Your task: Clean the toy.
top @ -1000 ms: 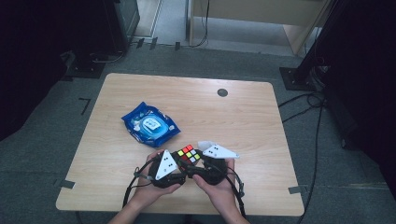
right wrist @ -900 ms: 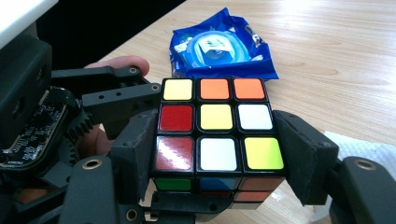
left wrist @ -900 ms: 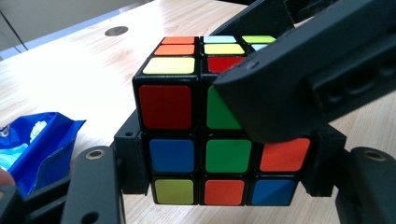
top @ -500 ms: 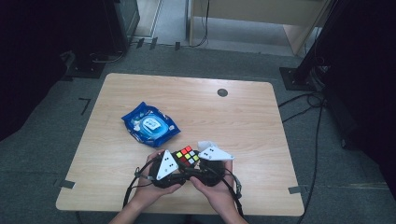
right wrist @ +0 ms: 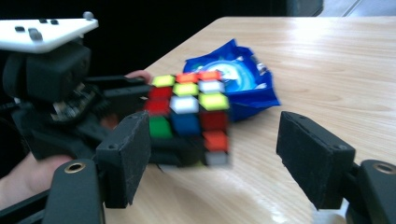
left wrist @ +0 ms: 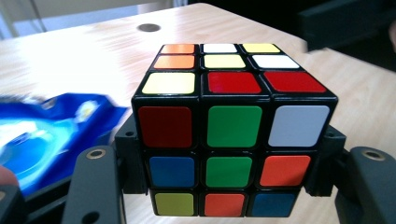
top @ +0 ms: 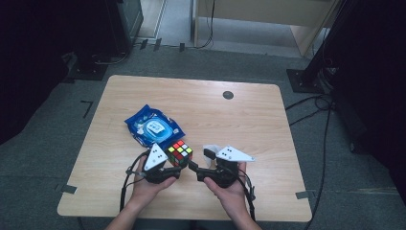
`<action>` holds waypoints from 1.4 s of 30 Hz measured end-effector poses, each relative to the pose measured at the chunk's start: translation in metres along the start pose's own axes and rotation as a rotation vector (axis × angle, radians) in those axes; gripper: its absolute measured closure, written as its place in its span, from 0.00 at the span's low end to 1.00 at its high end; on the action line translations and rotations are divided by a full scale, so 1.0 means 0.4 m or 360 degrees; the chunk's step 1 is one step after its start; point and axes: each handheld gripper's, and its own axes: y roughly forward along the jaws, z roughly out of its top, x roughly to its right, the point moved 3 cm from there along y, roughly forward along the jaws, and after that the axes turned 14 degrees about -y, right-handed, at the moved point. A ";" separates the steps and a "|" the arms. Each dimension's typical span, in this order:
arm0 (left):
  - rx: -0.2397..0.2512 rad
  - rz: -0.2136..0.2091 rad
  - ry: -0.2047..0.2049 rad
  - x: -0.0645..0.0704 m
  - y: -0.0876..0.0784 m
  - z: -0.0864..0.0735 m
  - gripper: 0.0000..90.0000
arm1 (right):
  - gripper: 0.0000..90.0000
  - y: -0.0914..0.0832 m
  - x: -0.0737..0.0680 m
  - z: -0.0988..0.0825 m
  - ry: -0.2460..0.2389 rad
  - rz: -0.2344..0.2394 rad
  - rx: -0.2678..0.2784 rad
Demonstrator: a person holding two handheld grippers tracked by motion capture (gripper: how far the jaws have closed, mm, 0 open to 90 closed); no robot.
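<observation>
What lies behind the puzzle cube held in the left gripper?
Behind the puzzle cube, clamped in the left gripper, lie a blue wipes packet and bare table. The cube hides the table directly beneath it.

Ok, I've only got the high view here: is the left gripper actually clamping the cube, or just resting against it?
Observer: Clamping. In the left gripper view the left gripper has its pads pressed on two opposite sides of the cube.
Operator: And the right one?
Observer: The right gripper is open. Its jaws have just been opening, nothing is between them, and the cube sits beyond their tips.
</observation>
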 end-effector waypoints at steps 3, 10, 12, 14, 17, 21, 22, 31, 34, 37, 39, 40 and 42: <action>0.0056 -0.0006 -0.0131 -0.031 -0.021 0.022 0.38 | 0.33 0.006 0.021 -0.025 0.0020 -0.0021 -0.0005; 0.0068 -0.0066 -0.0199 -0.020 -0.034 0.039 0.38 | 0.28 0.078 -0.032 -0.067 -0.0075 0.0116 -0.0036; 0.0058 -0.0092 -0.0189 -0.004 -0.030 0.038 0.38 | 0.26 0.090 -0.051 -0.064 -0.0131 0.0124 -0.0022; 0.0043 -0.0110 -0.0174 0.012 -0.024 0.037 0.38 | 0.25 0.098 -0.062 -0.063 -0.0161 0.0103 0.0004; 0.0019 -0.0131 -0.0157 0.028 -0.017 0.033 0.38 | 0.24 0.103 -0.065 -0.064 -0.0194 0.0055 0.0016; -0.0002 -0.0152 -0.0146 0.041 -0.009 0.028 0.38 | 0.30 0.103 -0.067 -0.063 -0.0250 -0.0013 0.0059; -0.0004 -0.0158 -0.0151 0.043 -0.008 0.027 0.38 | 0.33 0.101 -0.069 -0.063 -0.0274 -0.0040 0.0067; -0.0067 -0.0136 -0.0154 0.045 -0.008 0.031 0.37 | 0.38 0.098 -0.069 -0.076 -0.0432 -0.0104 0.0052; -0.0100 -0.0145 -0.0156 0.046 -0.012 0.039 0.37 | 0.38 0.101 -0.082 -0.087 -0.0659 -0.0155 0.0020; -0.0196 -0.0151 -0.0127 0.043 -0.008 0.038 0.37 | 0.38 0.102 -0.090 -0.094 -0.0850 -0.0242 -0.0017; -0.0228 -0.0149 -0.0111 0.042 -0.006 0.037 0.38 | 0.38 0.102 -0.087 -0.096 -0.0918 -0.0266 -0.0034; -0.0226 -0.0138 -0.0098 0.042 -0.005 0.036 0.38 | 0.38 0.104 -0.086 -0.098 -0.0957 -0.0276 -0.0043; -0.0209 -0.0126 -0.0080 0.044 -0.006 0.035 0.38 | 0.38 0.105 -0.083 -0.099 -0.0996 -0.0273 -0.0059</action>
